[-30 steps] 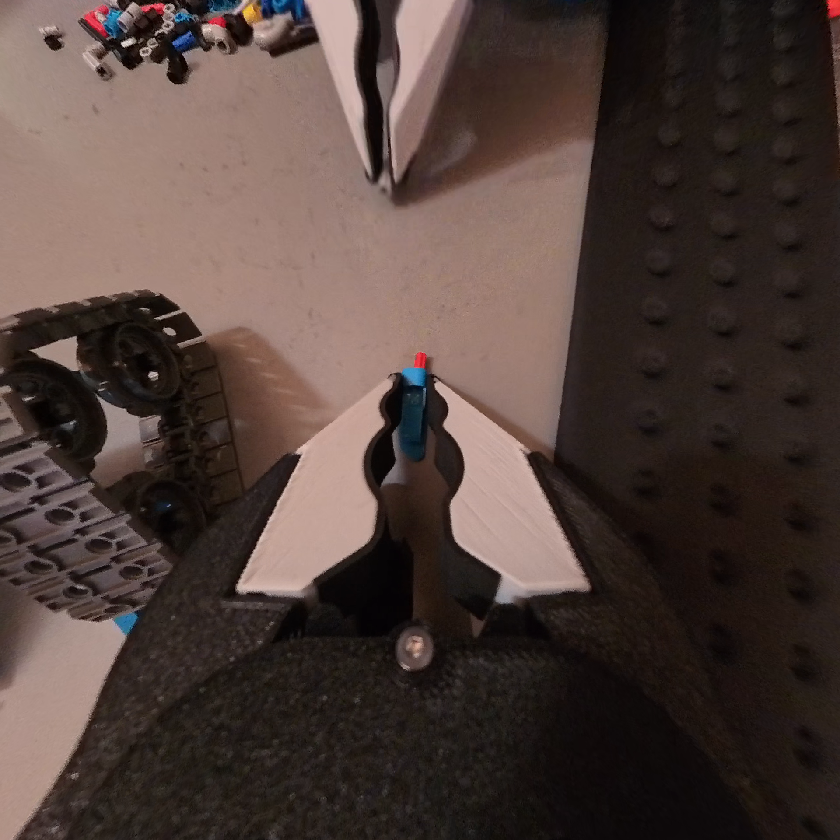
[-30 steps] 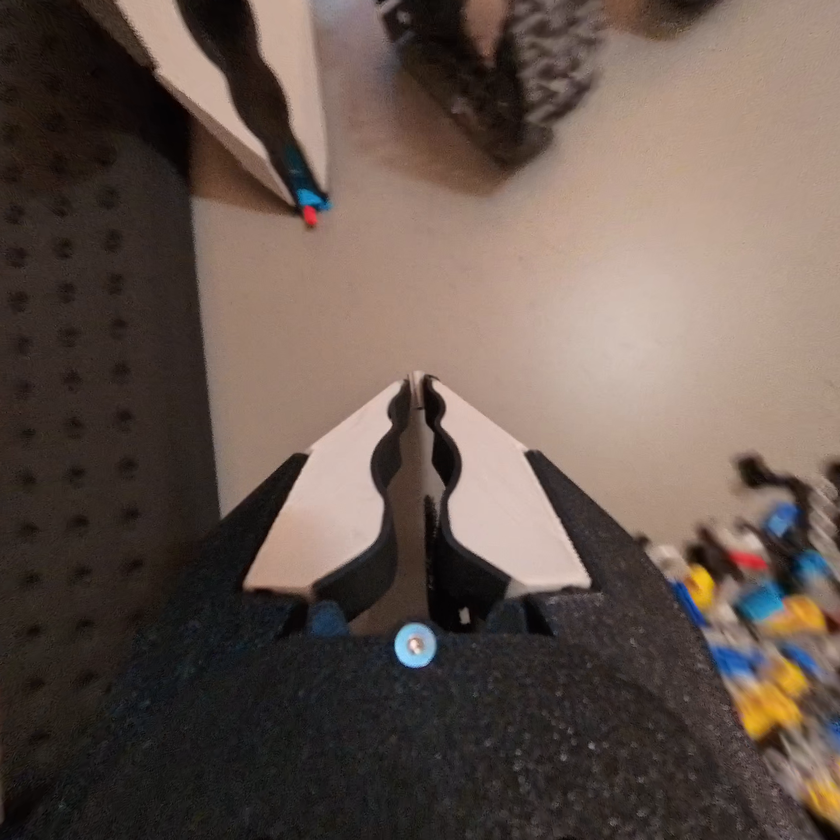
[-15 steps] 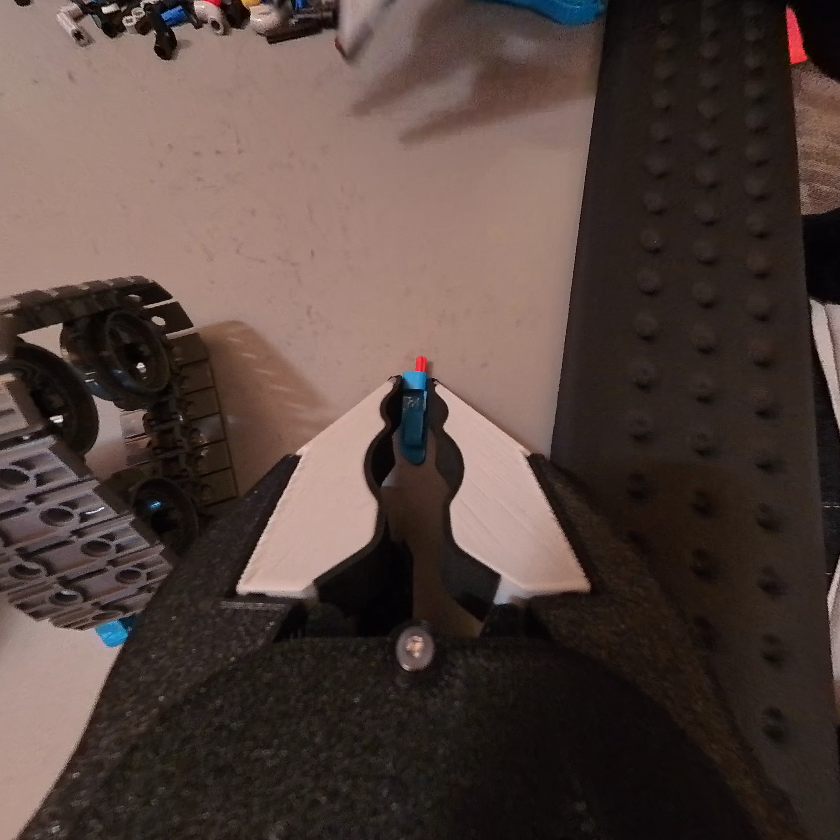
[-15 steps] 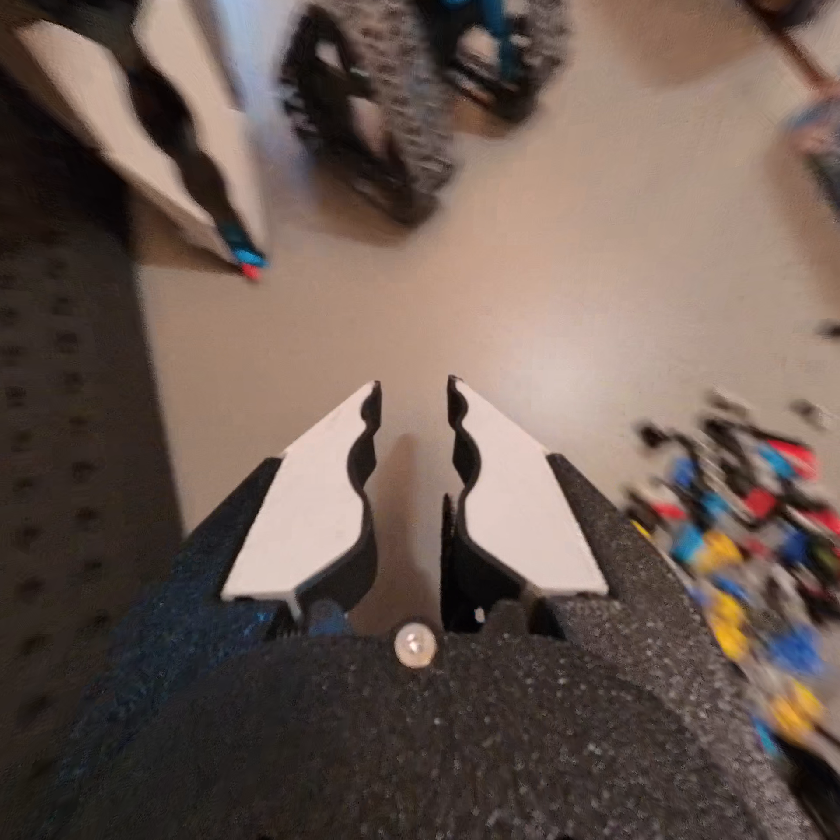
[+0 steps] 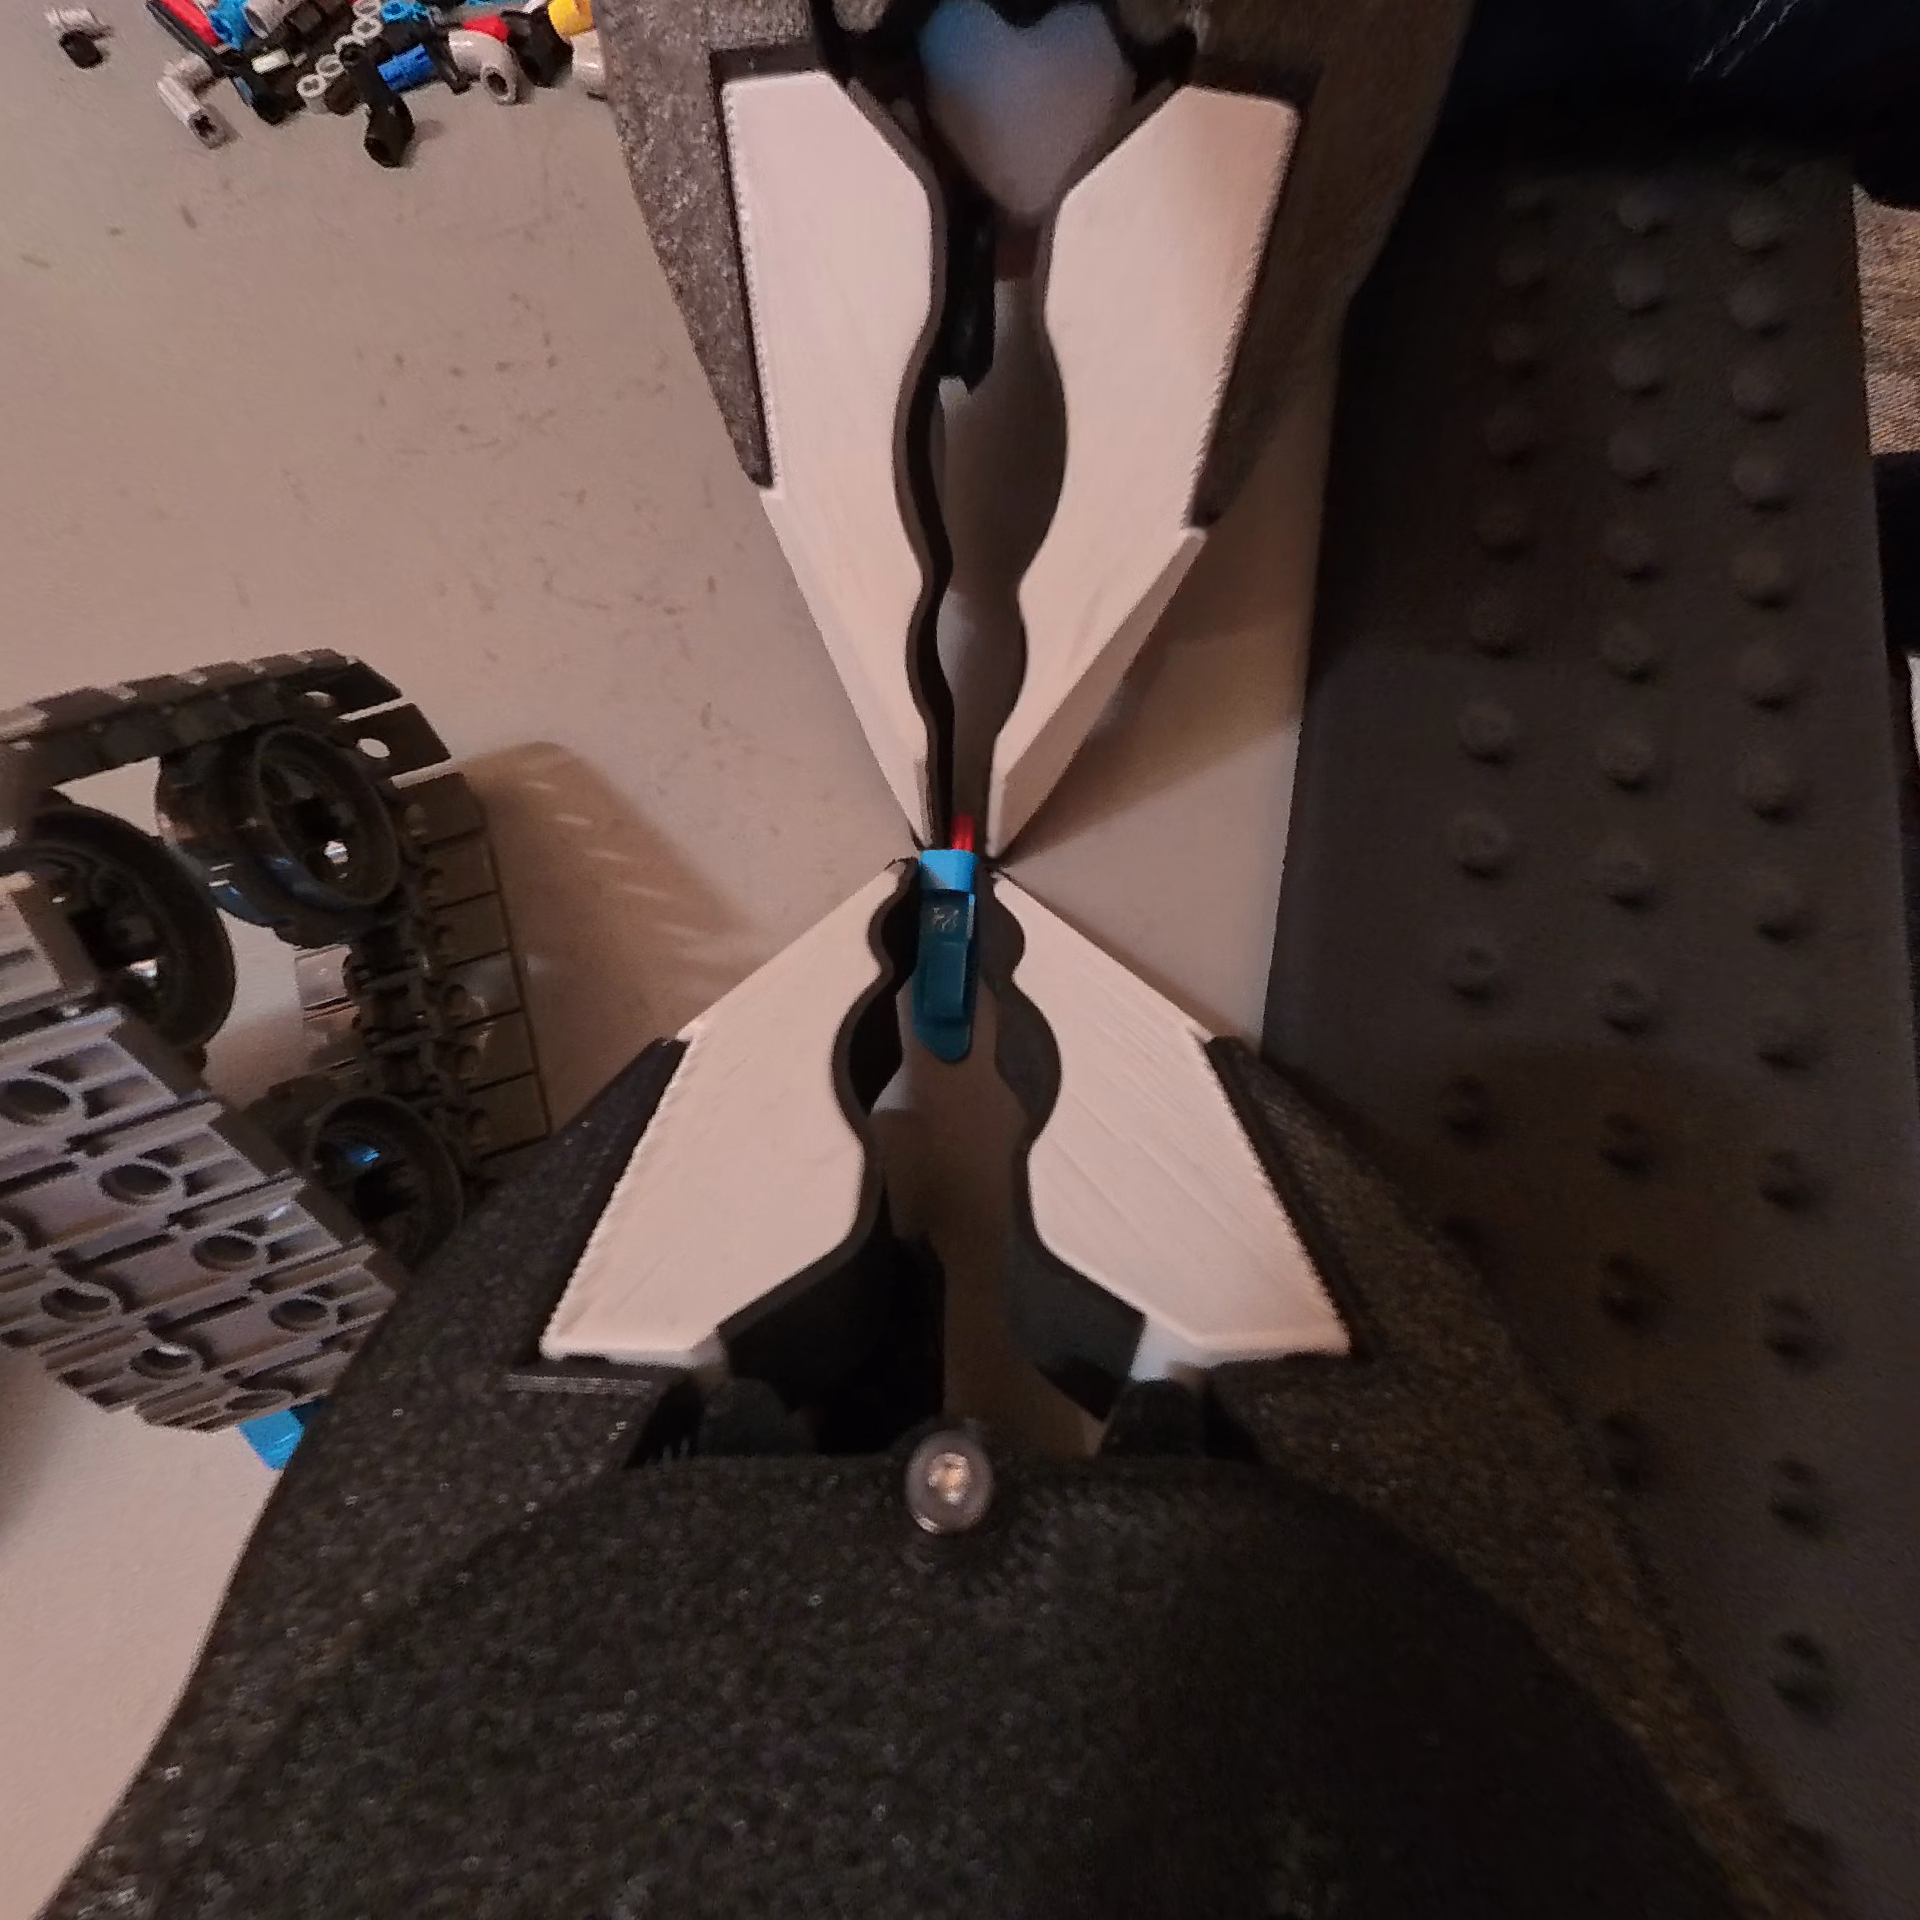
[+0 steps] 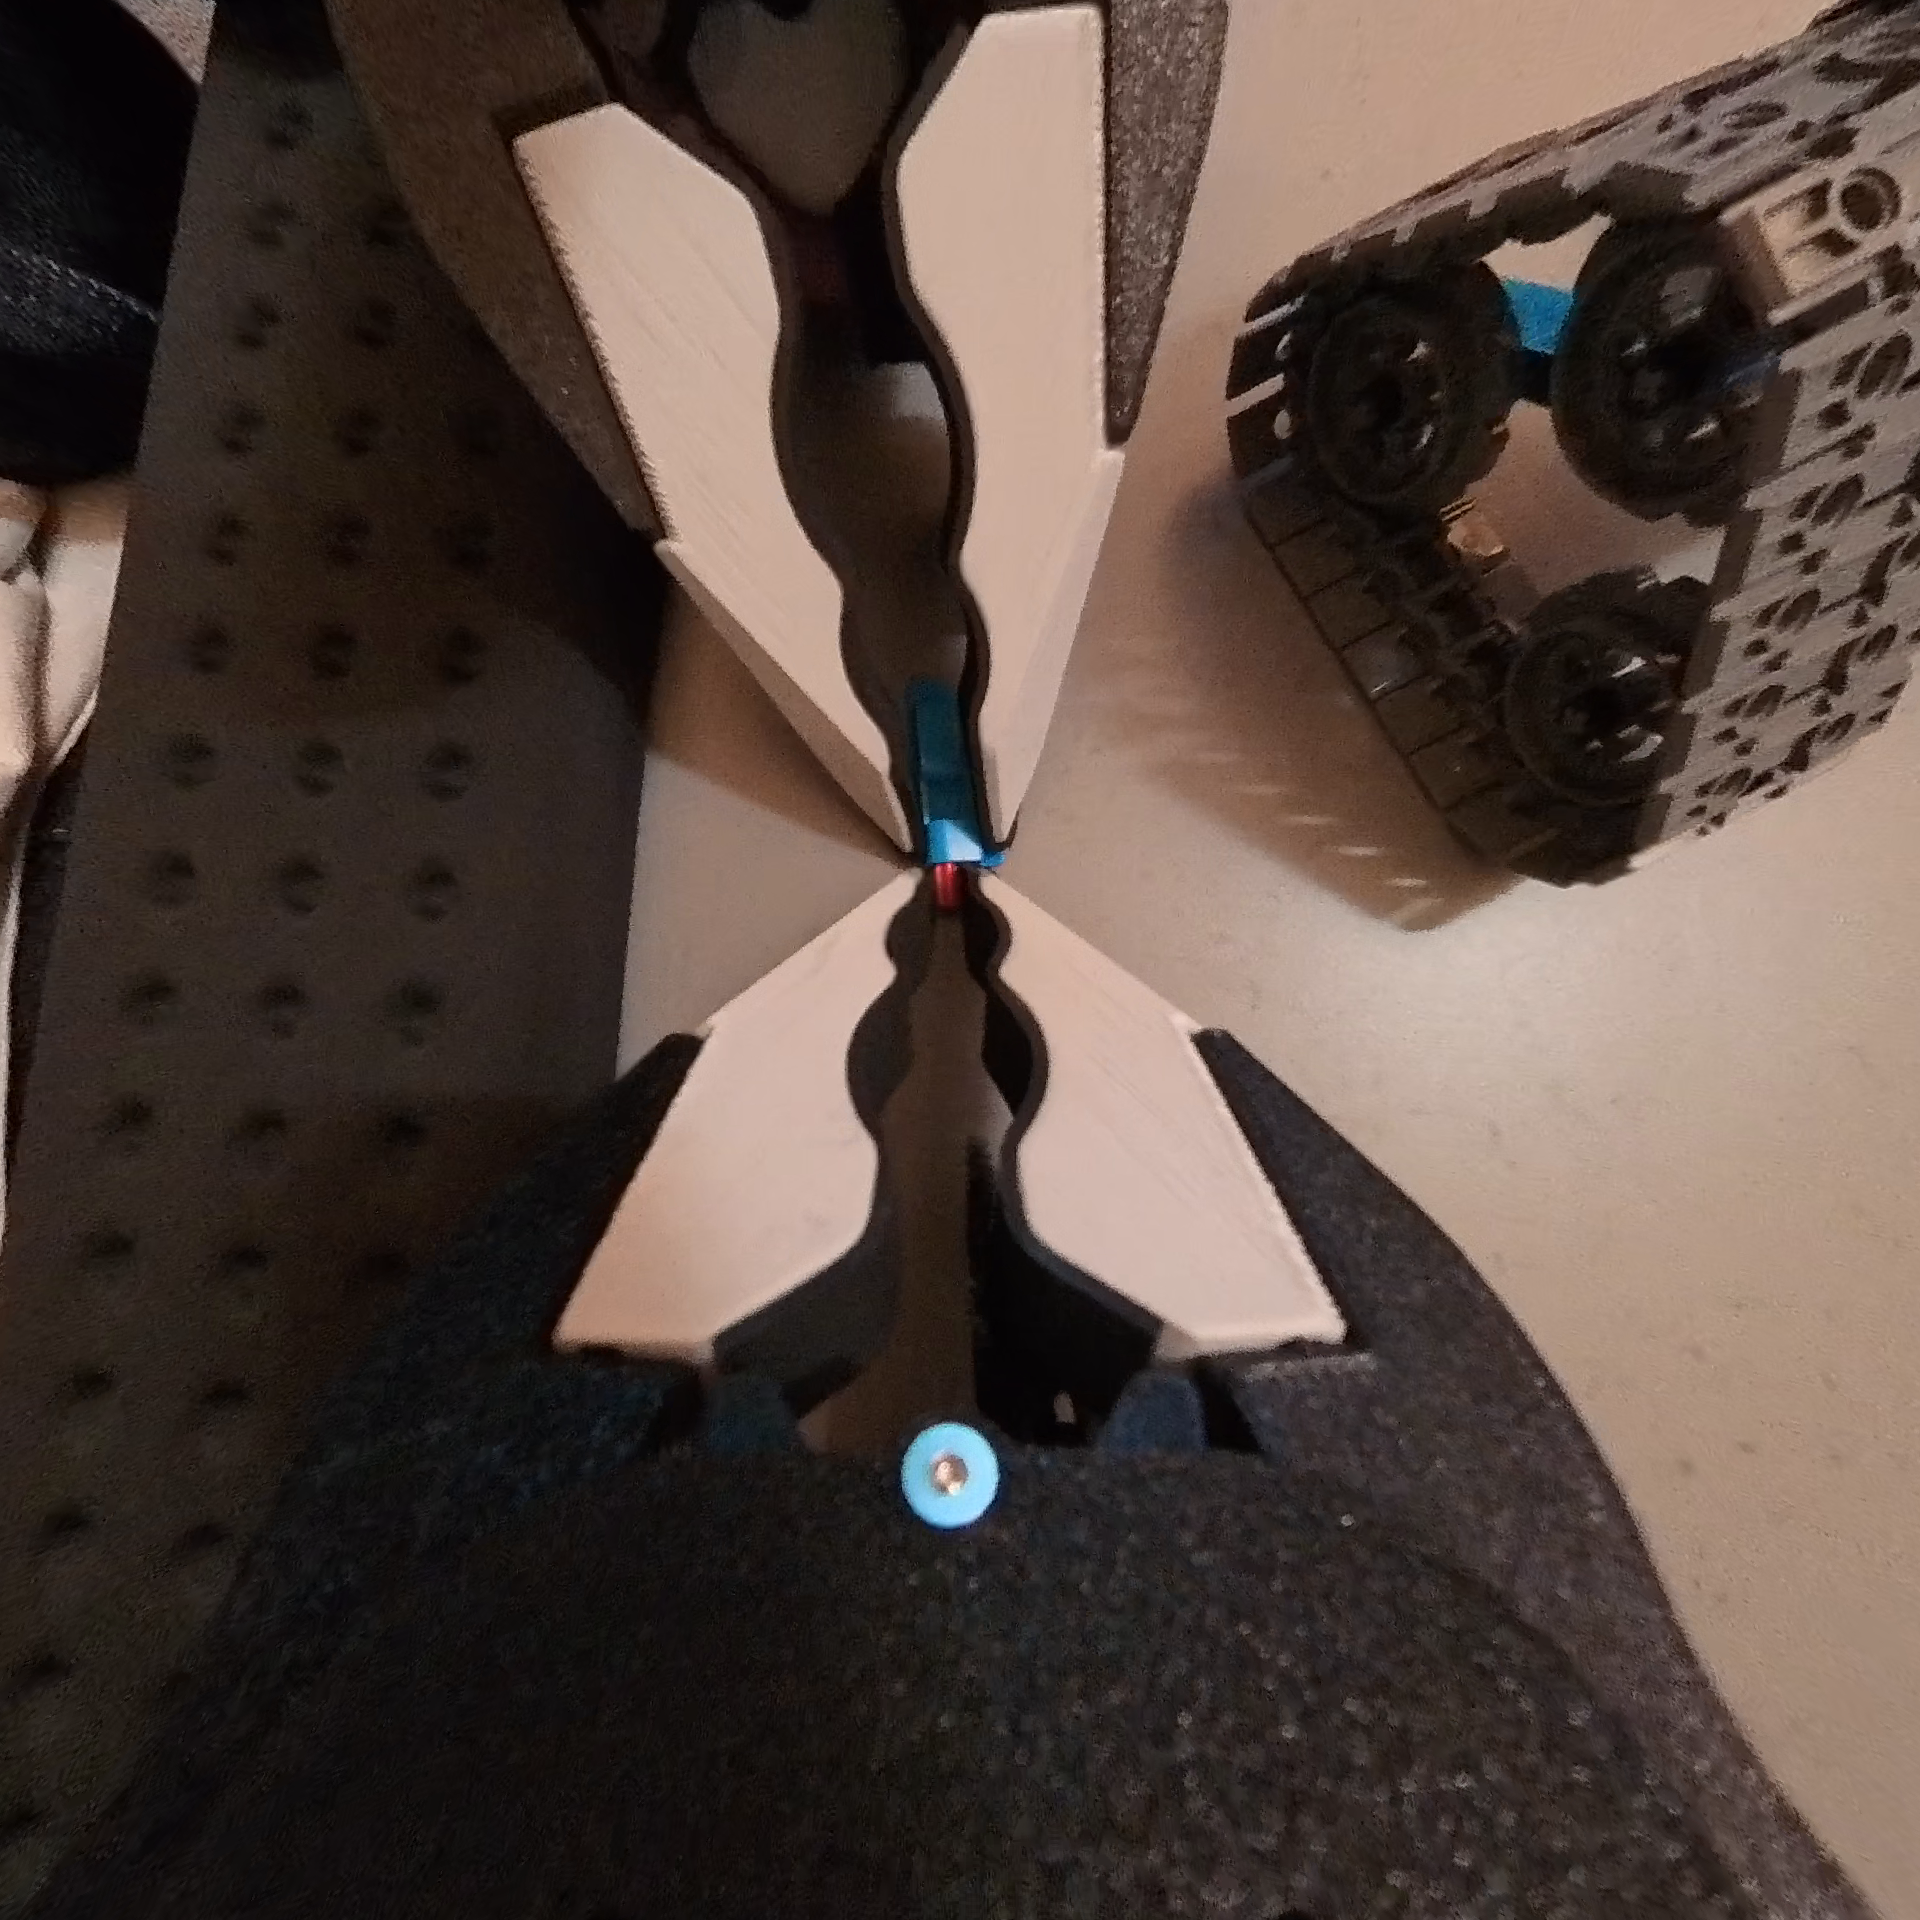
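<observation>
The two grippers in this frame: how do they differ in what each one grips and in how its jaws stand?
The left gripper clamps the blue piece along its length; the right gripper closes only on the red pin sticking out of that piece. The left jaws stay a piece-width apart at the tips; the right jaws stand nearly together. Both meet tip to tip over the tan tabletop, beside the tracked toy vehicle.

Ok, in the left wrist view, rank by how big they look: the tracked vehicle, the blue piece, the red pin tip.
1. Tracked vehicle, largest by far, though partly cut off at the frame edge.
2. Blue piece, clamped in the left gripper.
3. Red pin tip, a sliver at the right gripper.
</observation>
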Demonstrator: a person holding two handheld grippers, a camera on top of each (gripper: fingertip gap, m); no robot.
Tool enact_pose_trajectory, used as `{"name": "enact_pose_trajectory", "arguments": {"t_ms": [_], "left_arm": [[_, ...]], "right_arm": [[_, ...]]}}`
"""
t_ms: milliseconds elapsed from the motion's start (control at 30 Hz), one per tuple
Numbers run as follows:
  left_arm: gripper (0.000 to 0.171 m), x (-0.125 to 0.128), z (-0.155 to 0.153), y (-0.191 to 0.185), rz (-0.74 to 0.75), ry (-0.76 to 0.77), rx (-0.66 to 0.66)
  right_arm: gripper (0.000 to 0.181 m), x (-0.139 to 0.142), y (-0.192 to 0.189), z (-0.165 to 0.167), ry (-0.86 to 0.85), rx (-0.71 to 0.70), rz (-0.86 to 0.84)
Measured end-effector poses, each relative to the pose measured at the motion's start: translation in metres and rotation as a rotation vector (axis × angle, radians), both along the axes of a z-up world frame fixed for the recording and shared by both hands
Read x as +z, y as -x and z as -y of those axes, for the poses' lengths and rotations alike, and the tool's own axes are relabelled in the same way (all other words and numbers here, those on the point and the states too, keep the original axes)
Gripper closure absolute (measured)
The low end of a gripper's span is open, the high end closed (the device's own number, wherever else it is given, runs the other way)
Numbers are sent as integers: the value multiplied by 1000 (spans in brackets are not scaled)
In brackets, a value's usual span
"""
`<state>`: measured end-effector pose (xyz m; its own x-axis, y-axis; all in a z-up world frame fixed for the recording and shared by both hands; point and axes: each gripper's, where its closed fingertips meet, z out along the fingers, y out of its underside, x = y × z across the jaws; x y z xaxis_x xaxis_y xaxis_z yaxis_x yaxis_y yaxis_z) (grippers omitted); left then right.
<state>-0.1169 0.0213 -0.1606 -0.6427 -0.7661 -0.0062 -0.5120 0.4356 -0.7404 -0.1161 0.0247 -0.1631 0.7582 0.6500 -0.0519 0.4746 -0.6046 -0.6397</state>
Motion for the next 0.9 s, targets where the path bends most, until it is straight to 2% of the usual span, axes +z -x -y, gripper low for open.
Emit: {"name": "enact_pose_trajectory", "arguments": {"t_ms": [667, 700, 767, 900], "left_arm": [[164, -2, 6, 4, 25, -29, -39], [164, -2, 6, 4, 18, -22, -34], [165, -2, 5, 5, 10, -12, -26], [165, -1, 5, 5, 10, -13, -27]], "right_arm": [[181, 1, -5, 18, 57, 25, -27], [181, 0, -10, 22, 76, 19, -9], [181, 1, -44, 37, 101, -60, 54], [181, 19, -92, 76, 111, -215, 26]]}}
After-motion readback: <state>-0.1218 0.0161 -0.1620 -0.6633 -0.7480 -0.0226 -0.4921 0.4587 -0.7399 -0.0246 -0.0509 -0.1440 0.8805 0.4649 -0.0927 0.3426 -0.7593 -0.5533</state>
